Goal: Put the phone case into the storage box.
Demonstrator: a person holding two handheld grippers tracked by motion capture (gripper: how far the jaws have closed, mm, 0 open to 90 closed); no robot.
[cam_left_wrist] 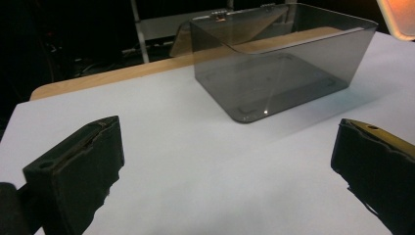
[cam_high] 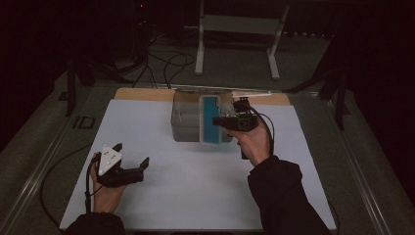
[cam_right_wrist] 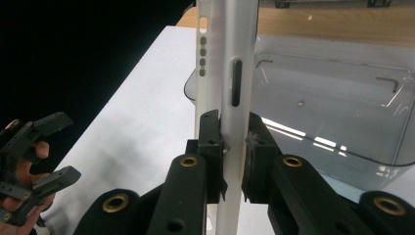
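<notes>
A smoky grey see-through box stands open at the far middle of the white sheet. Over its right half hangs a flat white case with a blue face, seen edge-on as a white strip with slots in the right gripper view. My right gripper is shut on the case's lower edge. At the front left my left gripper stands open with nothing between its jaws, aimed toward the box and well short of it. It also appears in the right gripper view as the left gripper.
The white sheet covers a wooden tabletop whose far edge is bare. The box's hinged lid leans back behind it. A metal stand and loose cables lie on the floor beyond the table.
</notes>
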